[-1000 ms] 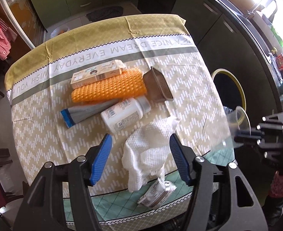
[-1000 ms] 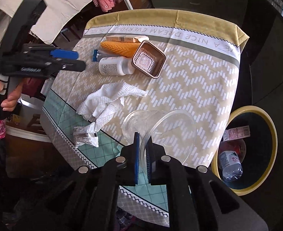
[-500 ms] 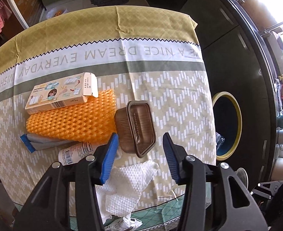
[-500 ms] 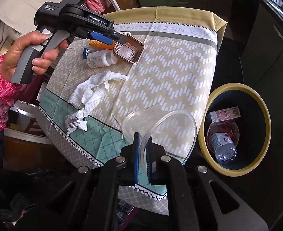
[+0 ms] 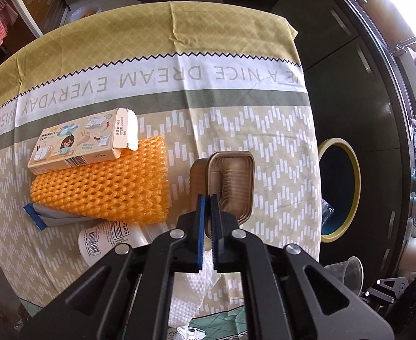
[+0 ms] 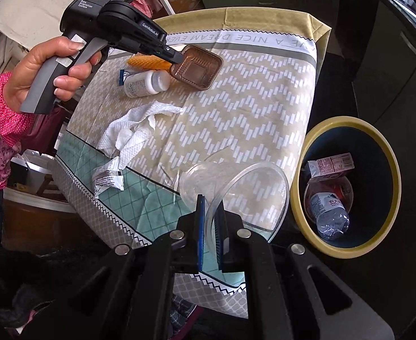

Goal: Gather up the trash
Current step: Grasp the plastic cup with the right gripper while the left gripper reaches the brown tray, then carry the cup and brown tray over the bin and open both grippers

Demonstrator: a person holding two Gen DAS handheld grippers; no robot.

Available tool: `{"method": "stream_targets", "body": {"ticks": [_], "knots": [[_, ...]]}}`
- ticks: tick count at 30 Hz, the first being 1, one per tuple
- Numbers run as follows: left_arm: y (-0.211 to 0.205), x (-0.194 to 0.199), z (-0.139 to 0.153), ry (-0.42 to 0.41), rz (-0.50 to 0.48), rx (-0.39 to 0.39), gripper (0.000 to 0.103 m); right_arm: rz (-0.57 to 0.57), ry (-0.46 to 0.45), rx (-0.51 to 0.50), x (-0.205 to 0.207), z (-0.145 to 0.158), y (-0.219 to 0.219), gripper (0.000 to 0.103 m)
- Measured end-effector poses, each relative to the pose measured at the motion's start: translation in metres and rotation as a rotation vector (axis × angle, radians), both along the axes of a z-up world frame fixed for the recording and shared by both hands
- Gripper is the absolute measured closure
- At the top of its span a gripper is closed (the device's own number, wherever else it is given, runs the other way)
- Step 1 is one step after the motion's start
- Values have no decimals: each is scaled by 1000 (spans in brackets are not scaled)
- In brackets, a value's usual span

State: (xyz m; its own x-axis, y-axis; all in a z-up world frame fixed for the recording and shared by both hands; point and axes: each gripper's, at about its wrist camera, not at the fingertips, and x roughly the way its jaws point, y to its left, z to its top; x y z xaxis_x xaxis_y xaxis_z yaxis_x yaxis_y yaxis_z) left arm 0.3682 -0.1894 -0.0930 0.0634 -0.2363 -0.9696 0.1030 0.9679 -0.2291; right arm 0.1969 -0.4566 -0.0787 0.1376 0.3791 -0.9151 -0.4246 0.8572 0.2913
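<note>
Your left hand-held gripper (image 5: 207,215) has its blue ribbed pads pinched narrow on the near rim of the brown plastic tray (image 5: 230,181), a ridged rectangular tray with rounded corners that sits tilted on the bench (image 5: 278,147). Your left hand (image 6: 46,68) wraps the grey handle, pointing the tool down and across the cloth. Just left of the tray lie the orange foam net sleeve (image 5: 103,189), soft and honeycombed, with a printed cardboard tape box (image 5: 83,141) overlapping its far edge, a white pill bottle (image 5: 106,238) at its near edge, and crumpled embossed paper towel (image 6: 128,133) closer to you.

Your right hand-held gripper (image 6: 211,221) clamps the thin wall of a clear plastic cup (image 6: 236,187), held on its side near the bench's near right corner. Beside it on the floor stands the round, yellow-rimmed trash bin (image 6: 389,170), holding a crushed water bottle (image 6: 329,212) and a small carton (image 6: 332,164). The patterned cloth between tray and bin-side edge is bare.
</note>
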Motion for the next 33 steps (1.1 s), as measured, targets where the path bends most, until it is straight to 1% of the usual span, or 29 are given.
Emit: {"method": "stream_targets", "body": {"ticks": [8, 11, 13, 15, 18, 20, 23, 25, 26, 28, 30, 33], "knots": [[-2, -10, 23, -58, -47, 1, 99, -59, -37, -2, 4, 12, -20, 96], [-4, -16, 34, -78, -64, -10, 99, -120, -65, -32, 11, 18, -40, 96], [-8, -21, 41, -85, -80, -23, 99, -178, -79, -74, 18, 17, -59, 96], [-13, -27, 47, -96, -100, -30, 99, -244, -82, -125, 28, 9, -80, 96], [-22, -36, 56, -102, -133, -38, 99, -331, -66, -187, 47, -13, -110, 96], [-30, -43, 60, -107, -158, -36, 99, -370, -59, -234, 62, -28, -126, 96], [-43, -52, 63, -106, -191, -37, 99, -400, -62, -300, 83, -49, -140, 92], [-54, -58, 65, -104, -214, -39, 99, -403, -49, -325, 94, -59, -145, 80], [-60, -61, 65, -103, -228, -40, 99, -408, -44, -339, 97, -62, -146, 79], [-71, -66, 66, -102, -252, -45, 99, -422, -48, -352, 98, -62, -149, 79], [-85, -71, 66, -98, -282, -51, 99, -435, -59, -330, 93, -54, -153, 79], [-108, -75, 64, -90, -327, -59, 99, -444, -85, -298, 79, -41, -158, 75]]}}
